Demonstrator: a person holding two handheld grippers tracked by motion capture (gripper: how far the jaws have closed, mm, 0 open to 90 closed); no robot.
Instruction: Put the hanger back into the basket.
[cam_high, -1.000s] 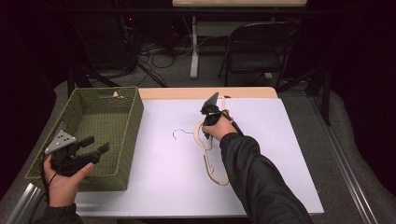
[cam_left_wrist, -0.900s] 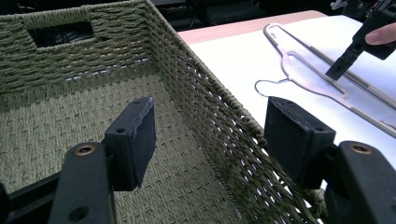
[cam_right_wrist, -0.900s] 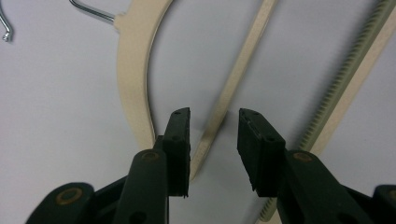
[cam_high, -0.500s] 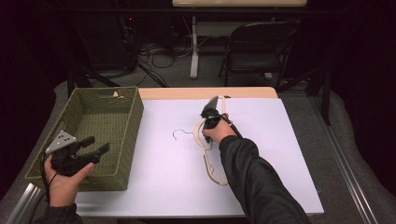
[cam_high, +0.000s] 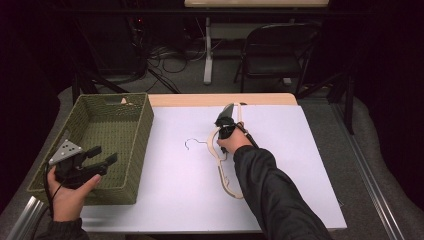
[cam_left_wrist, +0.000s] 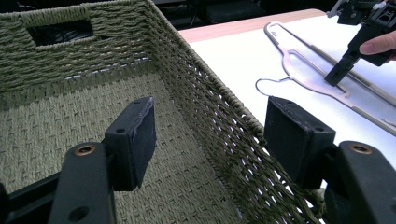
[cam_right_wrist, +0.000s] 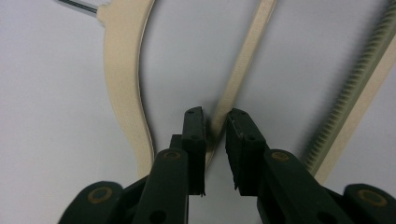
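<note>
Lying flat, hanger (cam_high: 218, 150) hook toward basket (cam_high: 131, 172), right gripper (cam_right_wrist: 215, 122) clamped on its thin bar, left gripper (cam_left_wrist: 210, 135) apart.

The bench (cam_high: 280, 99) has a pale wooden top that shows as a strip along its far edge; most of it is covered by a white sheet (cam_high: 175, 190) that reaches the near edge. On the left end stands a green woven basket (cam_high: 142, 125), a handle slot cut in its far wall, its right wall resting on the sheet. Near the middle of the sheet lies a cream clothes hanger (cam_high: 226, 182) with a metal hook (cam_high: 192, 142) pointing toward the basket, well apart from it.
</note>
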